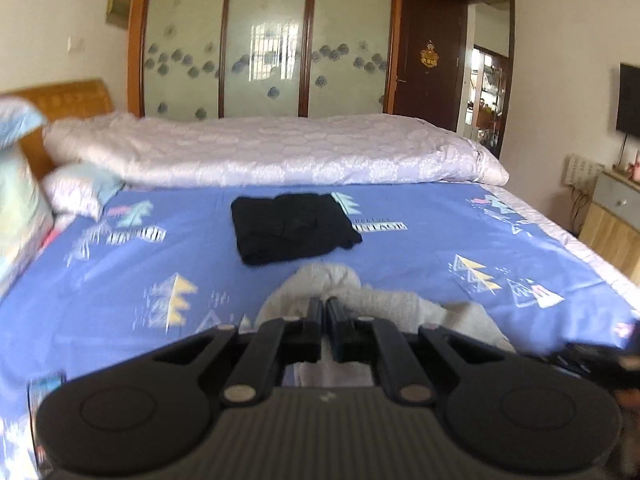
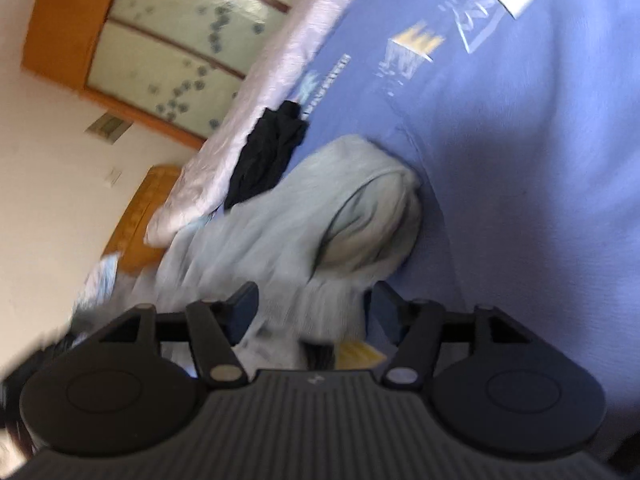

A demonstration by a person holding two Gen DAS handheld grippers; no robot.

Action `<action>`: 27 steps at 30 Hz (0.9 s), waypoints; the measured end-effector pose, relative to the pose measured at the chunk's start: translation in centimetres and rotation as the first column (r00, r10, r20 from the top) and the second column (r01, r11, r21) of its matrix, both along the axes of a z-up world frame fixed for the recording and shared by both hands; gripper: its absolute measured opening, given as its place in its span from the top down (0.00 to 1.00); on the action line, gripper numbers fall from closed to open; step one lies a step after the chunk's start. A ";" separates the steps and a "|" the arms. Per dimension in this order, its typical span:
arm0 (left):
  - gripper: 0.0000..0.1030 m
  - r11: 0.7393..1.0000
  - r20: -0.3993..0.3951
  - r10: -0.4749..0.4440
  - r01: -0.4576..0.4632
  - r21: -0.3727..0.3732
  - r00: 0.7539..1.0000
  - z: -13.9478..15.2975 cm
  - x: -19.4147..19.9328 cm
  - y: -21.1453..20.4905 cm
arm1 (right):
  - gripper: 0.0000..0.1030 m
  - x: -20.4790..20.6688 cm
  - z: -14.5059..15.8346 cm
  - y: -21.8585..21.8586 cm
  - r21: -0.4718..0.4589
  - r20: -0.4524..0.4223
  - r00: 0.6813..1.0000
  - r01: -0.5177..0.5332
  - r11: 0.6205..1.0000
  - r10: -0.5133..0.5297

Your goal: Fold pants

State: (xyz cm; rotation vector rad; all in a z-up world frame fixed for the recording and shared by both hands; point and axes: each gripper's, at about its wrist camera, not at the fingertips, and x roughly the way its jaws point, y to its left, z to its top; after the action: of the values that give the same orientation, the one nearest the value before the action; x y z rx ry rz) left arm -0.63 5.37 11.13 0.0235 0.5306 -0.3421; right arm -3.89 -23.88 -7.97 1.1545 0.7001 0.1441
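Leftmost in the left wrist view, pillows (image 1: 24, 184) lean against a wooden headboard (image 1: 64, 98), and a pale quilt (image 1: 272, 148) lies rolled along the far side of the bed (image 1: 120, 280), in front of a wardrobe (image 1: 268, 36) with frosted sliding doors. At the middle of the blue patterned sheet sits a folded black garment (image 1: 292, 228), flat and square. Just nearer, the left claw (image 1: 324, 308) has its jaws pressed together, pinching a bunched fold of the grey pants (image 1: 332, 280). To the right this view alone shows an open door (image 1: 490, 60), a wall-mounted screen (image 1: 628, 100) and a bedside cabinet (image 1: 616, 216).

From the right wrist the scene is strongly rolled and blurred. Only here do the grey pants (image 2: 280, 232) show their full spread: a crumpled heap on the bed (image 2: 520, 160), with a rounded fold at its right side and the black garment (image 2: 268, 152) beyond it, touching in this view. The right claw (image 2: 308, 308) stands spread, its jaws either side of the near cloth; whether the pads touch the cloth I cannot tell.
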 end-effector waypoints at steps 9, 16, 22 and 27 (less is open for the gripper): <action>0.96 0.998 -0.045 0.042 -0.043 -0.041 0.998 -1.6 -4.5 3.3 | 0.21 5.6 -1.2 2.4 0.036 -0.083 0.997 0.004 0.999 -0.001; 0.96 0.994 0.001 -0.106 0.106 0.020 0.994 -0.2 -5.0 -1.8 | 0.87 7.4 4.7 0.3 -0.001 0.071 0.997 0.005 1.000 -0.005; 0.96 0.914 0.145 -0.405 0.405 0.031 0.903 3.1 -5.4 -12.1 | 0.87 2.6 19.8 -13.4 -0.071 0.407 0.876 0.312 0.947 -0.258; 0.96 0.814 0.293 -0.554 0.581 -0.007 0.779 6.0 -6.2 -18.6 | 0.87 -5.7 33.2 -19.0 -0.147 0.661 0.678 0.538 0.830 -0.322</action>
State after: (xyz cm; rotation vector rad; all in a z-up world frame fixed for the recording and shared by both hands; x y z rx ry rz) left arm -6.83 -13.20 17.09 0.1397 0.2109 -0.9492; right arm -9.59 -42.84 25.23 0.8381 -0.1564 -0.0156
